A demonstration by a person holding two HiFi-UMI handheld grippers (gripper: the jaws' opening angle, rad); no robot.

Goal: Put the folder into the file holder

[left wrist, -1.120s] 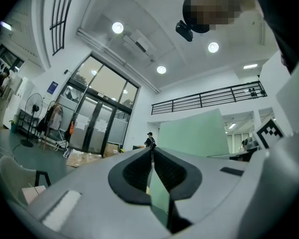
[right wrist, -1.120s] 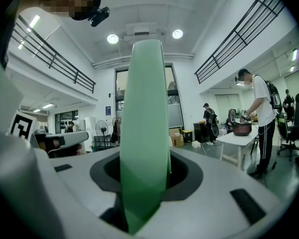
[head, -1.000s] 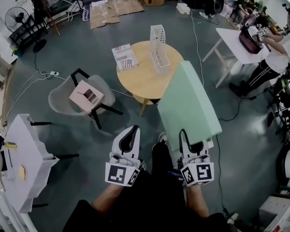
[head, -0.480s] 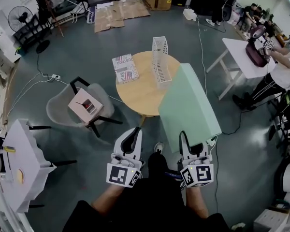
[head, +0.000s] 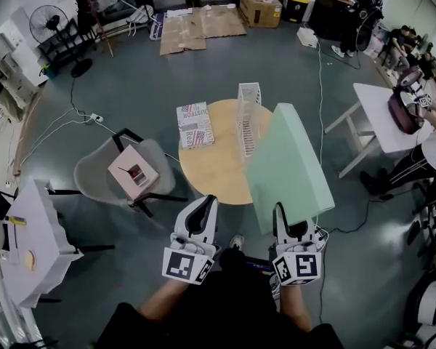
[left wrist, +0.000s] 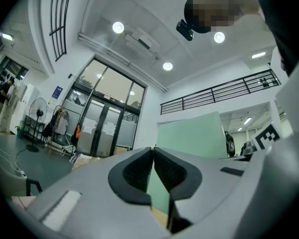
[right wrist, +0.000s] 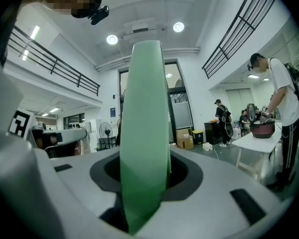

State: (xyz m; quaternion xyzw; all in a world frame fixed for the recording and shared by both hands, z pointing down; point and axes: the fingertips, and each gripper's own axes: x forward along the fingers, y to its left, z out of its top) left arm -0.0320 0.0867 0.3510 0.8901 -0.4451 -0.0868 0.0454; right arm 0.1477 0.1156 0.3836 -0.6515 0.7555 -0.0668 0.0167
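A large pale green folder (head: 287, 169) stands on edge, with my right gripper (head: 291, 225) shut on its near end. Seen from the right gripper view, the folder (right wrist: 143, 108) rises edge-on from between the jaws of the right gripper (right wrist: 144, 178). The white wire file holder (head: 248, 118) stands upright on the round wooden table (head: 211, 169), just left of the folder's far end. My left gripper (head: 200, 213) hangs beside the right one, shut and empty. The left gripper view shows the left gripper (left wrist: 153, 156) with its pads together and the folder (left wrist: 194, 133) beyond.
A printed booklet (head: 194, 124) lies on the table's left side. A grey chair (head: 94, 173) carrying a pink box (head: 133, 173) stands left of it. White tables stand at left (head: 36, 238) and right (head: 381, 115). A person (right wrist: 284, 98) works at the right table.
The table and file holder have drawn closer and lower in the head view. Both grippers keep their places, the right one still gripping the folder.
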